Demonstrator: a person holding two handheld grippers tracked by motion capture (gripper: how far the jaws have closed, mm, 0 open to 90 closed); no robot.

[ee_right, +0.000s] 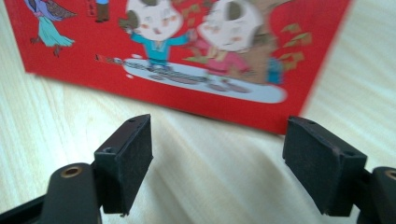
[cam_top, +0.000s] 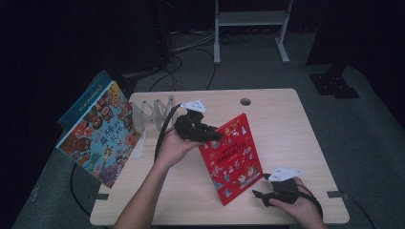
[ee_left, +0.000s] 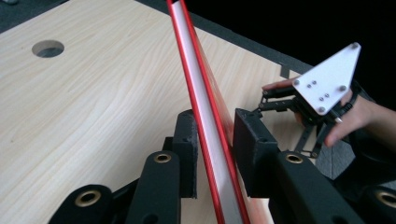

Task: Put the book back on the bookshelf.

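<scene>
A red picture book [cam_top: 233,160] stands tilted on the wooden table [cam_top: 286,124], its lower edge on the wood and its upper left edge raised. My left gripper [cam_top: 214,135] is shut on that raised edge. In the left gripper view the book's edge [ee_left: 196,79] runs between both pads [ee_left: 187,149], which press on it. My right gripper [cam_top: 258,194] rests low at the book's near right corner. It is open with nothing between its jaws [ee_right: 217,154]; the cover's lower edge [ee_right: 187,42] lies just ahead of them.
A large colourful picture book [cam_top: 98,133] leans at the table's left edge beside a white folding rack [cam_top: 153,112], with a blue book [cam_top: 83,98] behind it. A cable hole [cam_top: 245,101] sits at the table's back. White frame legs [cam_top: 248,28] stand on the floor beyond.
</scene>
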